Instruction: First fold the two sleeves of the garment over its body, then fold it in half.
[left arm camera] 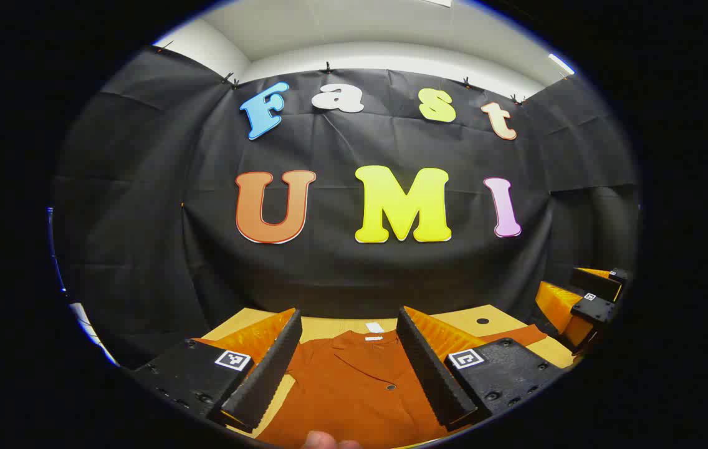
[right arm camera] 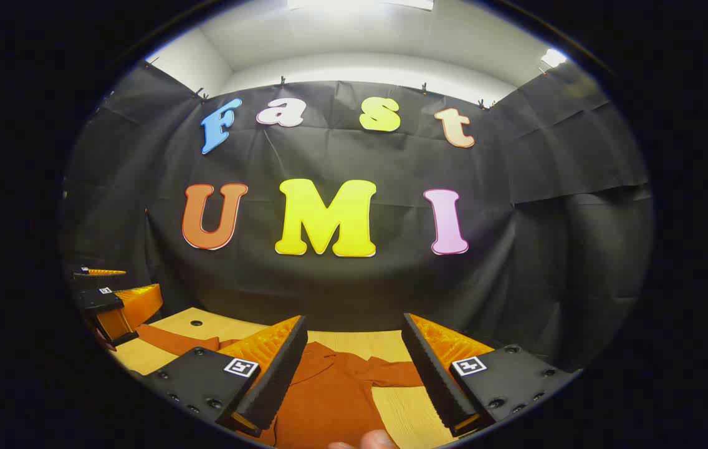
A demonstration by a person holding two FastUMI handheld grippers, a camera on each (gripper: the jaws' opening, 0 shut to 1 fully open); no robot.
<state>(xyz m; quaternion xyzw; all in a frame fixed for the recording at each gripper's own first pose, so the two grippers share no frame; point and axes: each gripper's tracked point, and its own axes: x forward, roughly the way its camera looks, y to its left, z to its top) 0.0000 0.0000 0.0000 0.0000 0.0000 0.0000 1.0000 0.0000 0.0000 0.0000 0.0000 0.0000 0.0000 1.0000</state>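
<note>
Both tongs open, held above the garment, no fold begun.

Left tongs (left arm camera: 351, 355) gape over the rust garment (left arm camera: 354, 386), collar end away, long axis running away from them along the worktop (left arm camera: 254, 318). Right tongs (right arm camera: 354, 368) gape too; a sleeve (right arm camera: 391, 374) lies just ahead, so the right hand looks nearer.

Rust-orange button-front garment (left arm camera: 354, 386) ran off the left gripper view's lower edge; left tongs (left arm camera: 349, 362) hid its sides and sleeves.
</note>
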